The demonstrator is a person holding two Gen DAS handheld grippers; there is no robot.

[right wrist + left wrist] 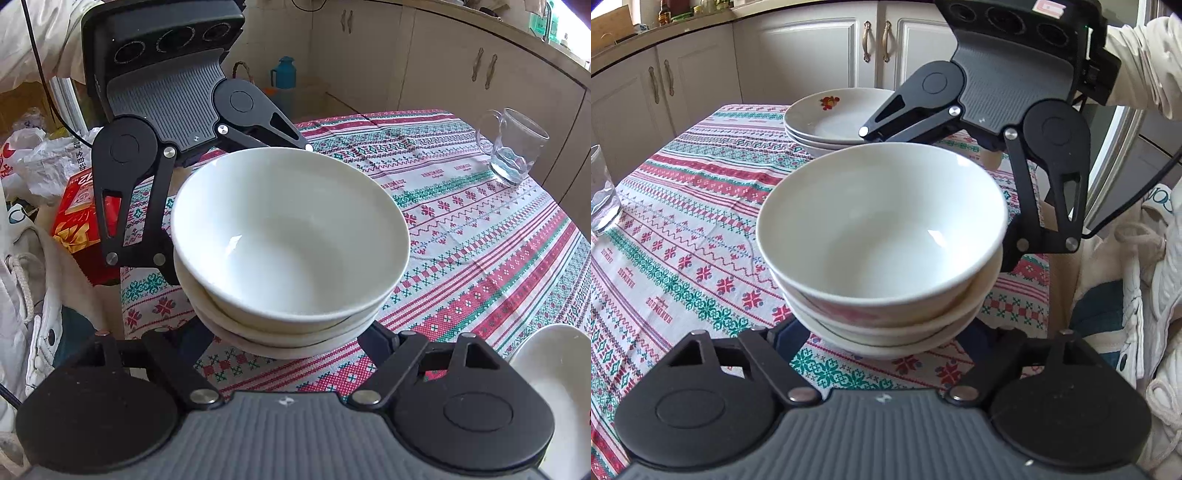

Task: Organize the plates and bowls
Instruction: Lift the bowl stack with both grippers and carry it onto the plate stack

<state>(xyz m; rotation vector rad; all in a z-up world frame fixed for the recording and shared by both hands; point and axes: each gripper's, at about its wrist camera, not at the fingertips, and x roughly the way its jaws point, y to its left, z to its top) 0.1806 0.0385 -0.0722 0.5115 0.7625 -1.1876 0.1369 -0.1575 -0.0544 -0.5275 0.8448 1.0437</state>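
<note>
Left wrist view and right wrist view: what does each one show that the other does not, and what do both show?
Only the left wrist view shows the stack of plates, its top plate bearing a small red motif, and white cabinet doors.

Only the right wrist view shows the red box, the teal thermos and crumpled plastic bags.

Both show the stack of white bowls between the two grippers, the patterned tablecloth and the glass mug.

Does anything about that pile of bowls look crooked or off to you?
Yes. The top bowl sits tilted and off-centre in the bowl stack, its rim overhanging one side, not nested flush. The plates behind are stacked neatly. Nothing looks spilled or broken.
</note>
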